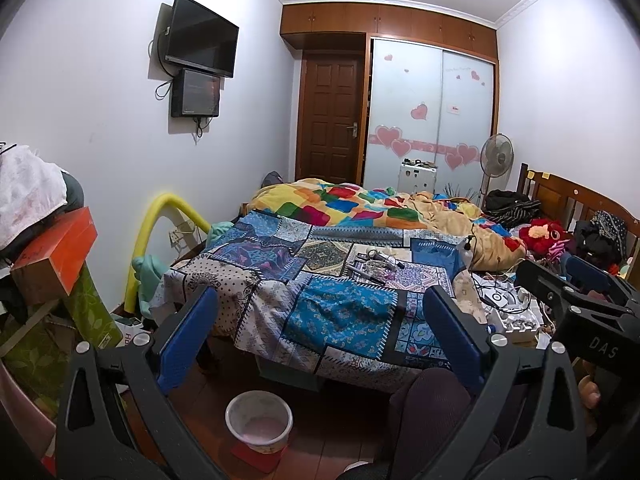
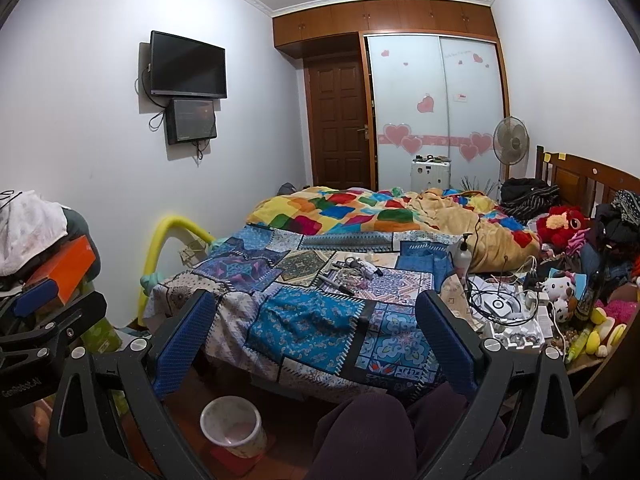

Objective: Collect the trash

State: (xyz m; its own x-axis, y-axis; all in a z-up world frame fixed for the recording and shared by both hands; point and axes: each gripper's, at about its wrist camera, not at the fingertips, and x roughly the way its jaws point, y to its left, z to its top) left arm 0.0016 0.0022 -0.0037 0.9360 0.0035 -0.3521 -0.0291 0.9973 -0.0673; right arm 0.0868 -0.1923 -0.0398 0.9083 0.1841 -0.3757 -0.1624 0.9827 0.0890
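Note:
A white plastic bin (image 1: pixel 262 442) (image 2: pixel 240 446) stands on the wooden floor at the foot of the bed, on a red mat. On the patchwork bedspread (image 1: pixel 340 316) (image 2: pixel 304 324) lies a small heap of markers, wrappers and bits (image 1: pixel 372 266) (image 2: pixel 352 274). My left gripper (image 1: pixel 320 292) is open and empty, held above the bin and pointing at the bed. My right gripper (image 2: pixel 314 294) is open and empty too, just right of the left one. Each shows in the other's view: right gripper (image 1: pixel 560 270), left gripper (image 2: pixel 52 310).
Knees in dark trousers (image 2: pixel 372 420) fill the lower foreground. The bed's right side holds cables, a white tray (image 2: pixel 516 332), a pump bottle (image 2: pixel 464 256) and plush toys (image 2: pixel 560 220). Stacked boxes with an orange box (image 1: pixel 56 256) stand left, beside a yellow foam tube (image 1: pixel 160 232).

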